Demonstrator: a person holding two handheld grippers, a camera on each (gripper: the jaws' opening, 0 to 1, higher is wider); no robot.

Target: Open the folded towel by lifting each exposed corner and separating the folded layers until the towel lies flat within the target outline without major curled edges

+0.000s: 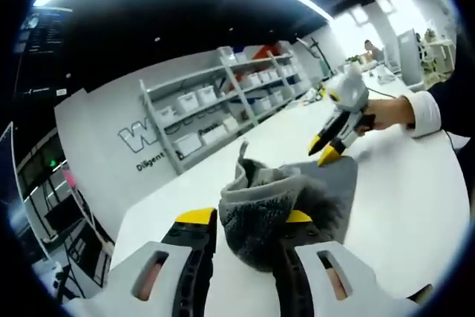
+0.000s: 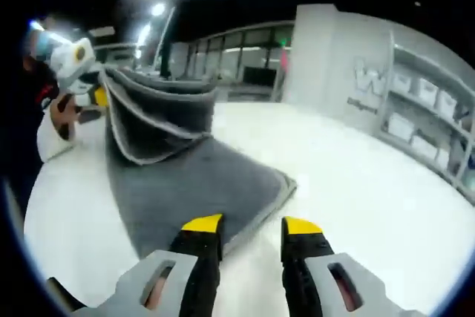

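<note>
A grey towel (image 1: 260, 213) lies on the white table (image 1: 415, 206). One part is pulled up off the table and bunched between the jaws of my left gripper (image 1: 247, 218), which is shut on it. In the right gripper view the towel (image 2: 193, 183) rises as a folded flap toward the left gripper (image 2: 100, 98) at the upper left, while the rest lies flat. My right gripper (image 2: 251, 226) stands open just over the towel's near edge, nothing between its jaws. The left gripper view has the right gripper (image 1: 324, 150) at the towel's far edge, held by a hand in a white cuff.
Shelving with white bins (image 1: 223, 102) lines the grey lettered wall beyond the table, and the same shelving (image 2: 430, 102) stands at the right. Bare table (image 2: 356, 183) stretches right of the towel. A person's sleeve (image 1: 427, 113) reaches in from the right.
</note>
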